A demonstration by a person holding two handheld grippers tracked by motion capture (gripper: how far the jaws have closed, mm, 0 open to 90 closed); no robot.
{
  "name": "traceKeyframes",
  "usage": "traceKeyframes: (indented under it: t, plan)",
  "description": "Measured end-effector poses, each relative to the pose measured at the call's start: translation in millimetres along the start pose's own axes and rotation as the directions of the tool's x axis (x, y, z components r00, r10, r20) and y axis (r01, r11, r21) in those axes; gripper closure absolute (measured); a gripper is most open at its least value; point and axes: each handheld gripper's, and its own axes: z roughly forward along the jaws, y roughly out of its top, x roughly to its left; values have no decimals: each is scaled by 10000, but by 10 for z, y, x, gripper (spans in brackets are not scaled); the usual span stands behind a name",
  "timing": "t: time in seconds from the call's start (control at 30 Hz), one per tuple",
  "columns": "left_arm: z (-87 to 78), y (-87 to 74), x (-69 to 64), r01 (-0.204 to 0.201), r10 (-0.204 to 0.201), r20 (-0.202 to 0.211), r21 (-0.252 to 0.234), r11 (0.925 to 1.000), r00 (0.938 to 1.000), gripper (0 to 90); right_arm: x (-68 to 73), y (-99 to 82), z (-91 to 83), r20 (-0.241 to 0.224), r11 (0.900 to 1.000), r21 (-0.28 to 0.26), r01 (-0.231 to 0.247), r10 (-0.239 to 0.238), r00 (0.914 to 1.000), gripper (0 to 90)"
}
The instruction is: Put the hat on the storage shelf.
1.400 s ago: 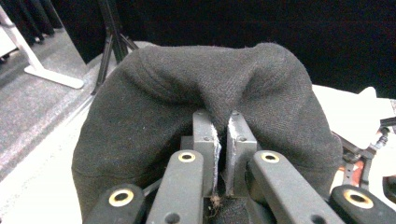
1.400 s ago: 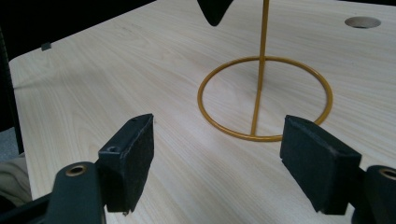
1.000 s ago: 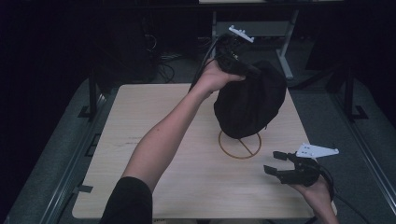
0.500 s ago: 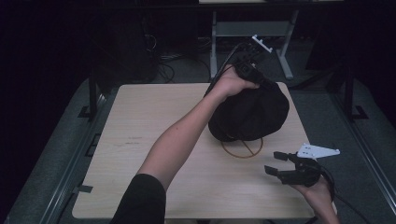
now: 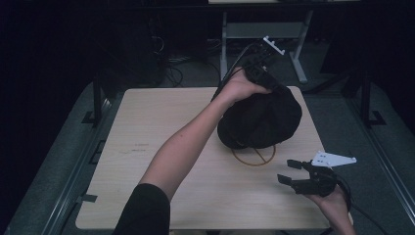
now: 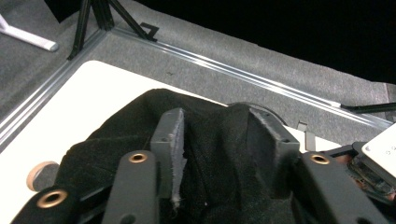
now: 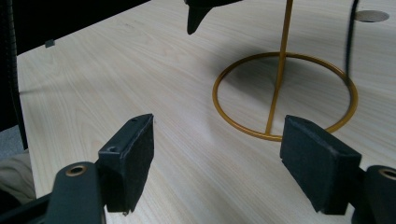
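Since 1 second ago the left gripper (image 5: 262,78) — jaws closed on the black hat (image 5: 262,120) — has lowered it onto the gold stand (image 5: 254,157), so placing seems nearly done, while the right gripper (image 5: 299,175) waits wide open, empty.

Hat (image 5: 262,120): plain black fabric, no pattern seen, matte in the left gripper view.
Stand (image 7: 285,93): golden-yellow metal, a ring base and thin rod of the same colour.
Surface (image 5: 161,147): pale wood with fine, light grain lines.
Left tool (image 6: 224,140): dark grey pads, black arms dotted with brass-coloured rivets.
Right tool (image 7: 224,158): black pads, brass-coloured rivets; a white plate is carried on top in the high view.
Sleeve (image 5: 142,210): black.
Floor (image 6: 261,60): grey carpet, crossed by a silver rail.
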Motion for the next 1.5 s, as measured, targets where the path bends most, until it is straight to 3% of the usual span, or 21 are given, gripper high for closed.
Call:
traceKeyframes:
  t: [0.33,0.5,0.97,1.13,1.5]
  plan:
    - [-139,-25,-39,-152,151,-131,-92,9998,9998,439,-2,-6,2,33,10000,12,81,-81,10000,257]
    - [-296,-151,-87,-207,200,-207,-340,9992,9996,392,-4,-6,9,54,10000,27,90,-90,9999,256]
    - [-794,-615,-192,-236,168,-797,-843,9962,9967,349,-9,4,11,227,10000,69,-72,70,9997,214]
    - [-981,-894,-244,-178,51,-1111,-1135,9934,9938,338,-18,-7,0,467,9994,146,-311,304,9984,177]
    - [-1239,-1362,-332,100,-346,-1515,-1607,9870,9878,307,-5,-19,15,618,9990,392,-203,179,9979,157]
